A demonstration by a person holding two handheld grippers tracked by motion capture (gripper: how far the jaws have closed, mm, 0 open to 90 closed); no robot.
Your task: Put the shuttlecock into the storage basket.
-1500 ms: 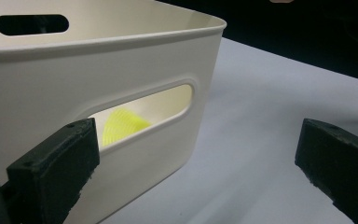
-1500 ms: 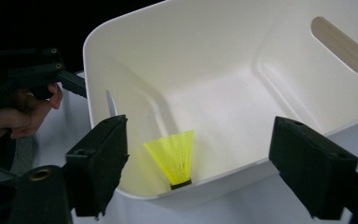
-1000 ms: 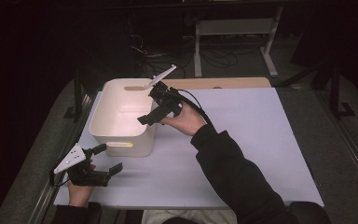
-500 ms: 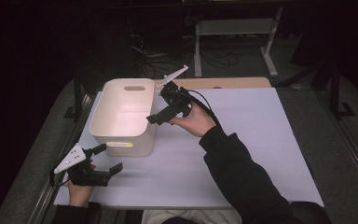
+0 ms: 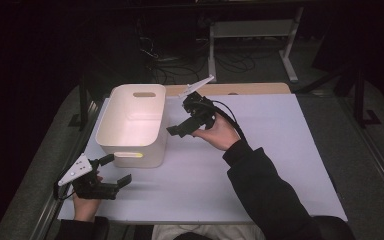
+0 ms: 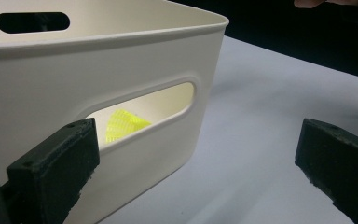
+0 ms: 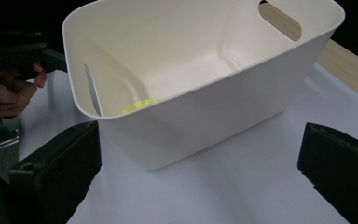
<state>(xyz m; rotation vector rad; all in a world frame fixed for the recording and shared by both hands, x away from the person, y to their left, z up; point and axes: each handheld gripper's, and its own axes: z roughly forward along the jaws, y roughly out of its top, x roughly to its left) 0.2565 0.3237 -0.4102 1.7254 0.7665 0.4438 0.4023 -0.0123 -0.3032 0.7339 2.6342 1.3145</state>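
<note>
A white plastic bin with slot handles stands on the left half of the white table top. A small yellow mesh-like thing lies inside at its near end; it shows through the handle slot and over the rim. My left gripper rests low at the table's front left, open, its jaws facing the bin's near wall with nothing between them. My right gripper is held in the air just right of the bin, open and empty, looking down into the bin.
A wooden strip runs along the table's far edge behind the bin. A metal stand and cables lie on the dark floor beyond. The white top stretches right of my right forearm.
My right gripper has drawn back to the right, from over the bin's right rim to beside it. The left gripper and the bin have stayed put.
</note>
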